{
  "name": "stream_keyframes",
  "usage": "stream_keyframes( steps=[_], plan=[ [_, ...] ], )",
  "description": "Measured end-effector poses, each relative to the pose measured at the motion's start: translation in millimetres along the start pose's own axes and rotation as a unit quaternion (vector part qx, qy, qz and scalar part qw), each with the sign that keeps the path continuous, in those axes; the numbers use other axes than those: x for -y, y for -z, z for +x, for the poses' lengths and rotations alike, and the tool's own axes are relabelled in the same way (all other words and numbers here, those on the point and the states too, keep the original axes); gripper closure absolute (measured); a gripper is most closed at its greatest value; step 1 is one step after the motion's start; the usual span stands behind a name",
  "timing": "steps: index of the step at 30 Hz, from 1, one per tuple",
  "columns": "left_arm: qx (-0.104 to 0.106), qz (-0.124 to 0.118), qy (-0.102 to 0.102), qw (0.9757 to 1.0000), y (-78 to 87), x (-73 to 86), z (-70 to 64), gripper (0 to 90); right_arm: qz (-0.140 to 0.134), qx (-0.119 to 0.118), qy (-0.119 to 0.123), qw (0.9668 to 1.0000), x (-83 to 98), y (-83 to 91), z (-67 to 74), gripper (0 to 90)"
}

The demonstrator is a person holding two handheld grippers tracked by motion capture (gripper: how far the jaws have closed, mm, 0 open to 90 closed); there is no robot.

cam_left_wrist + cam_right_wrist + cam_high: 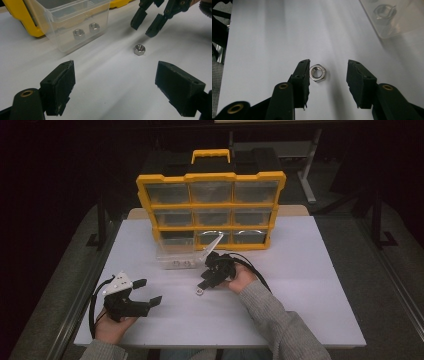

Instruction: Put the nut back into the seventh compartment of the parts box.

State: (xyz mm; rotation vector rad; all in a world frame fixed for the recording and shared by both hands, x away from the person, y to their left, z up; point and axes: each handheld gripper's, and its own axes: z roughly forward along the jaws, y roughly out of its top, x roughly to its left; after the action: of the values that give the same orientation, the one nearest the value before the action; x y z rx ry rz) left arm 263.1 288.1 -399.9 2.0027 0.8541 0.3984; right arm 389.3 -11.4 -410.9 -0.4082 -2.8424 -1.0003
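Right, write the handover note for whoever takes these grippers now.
Right gripper: open, jaws either side of a loose hex nut lying flat on the white table; nut not yet gripped.
Left gripper: open, empty, waiting near the table's left front.
Clear drawer: pulled out of the yellow organiser, standing in front of it on the table, with two nuts inside.
Done: two nuts in the drawer.
Left, probably: close on the loose nut, drop it in the drawer, slide the drawer back.
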Motion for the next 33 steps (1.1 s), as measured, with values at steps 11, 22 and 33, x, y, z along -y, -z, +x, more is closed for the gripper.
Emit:
stream_keyframes(
  steps=[11,22,33],
  plan=[
    [0.0,-0.002,-0.001,1.0,-0.9,-0.3,-0.8,16.5,0.028,-0.001,0.02,0.9994,0.4,-16.3,11.6,55.0],
    [0.0,-0.003,0.0,1.0,-0.8,-0.4,-1.7,16.5,0.045,0.011,0.034,0.9983,-2.2,-29.0,16.1,61.2],
    [0.001,-0.002,0.0,1.0,-1.1,-0.5,-1.8,16.5,0.051,0.006,0.038,0.998,-2.1,-32.0,13.3,68.7]
  ],
)
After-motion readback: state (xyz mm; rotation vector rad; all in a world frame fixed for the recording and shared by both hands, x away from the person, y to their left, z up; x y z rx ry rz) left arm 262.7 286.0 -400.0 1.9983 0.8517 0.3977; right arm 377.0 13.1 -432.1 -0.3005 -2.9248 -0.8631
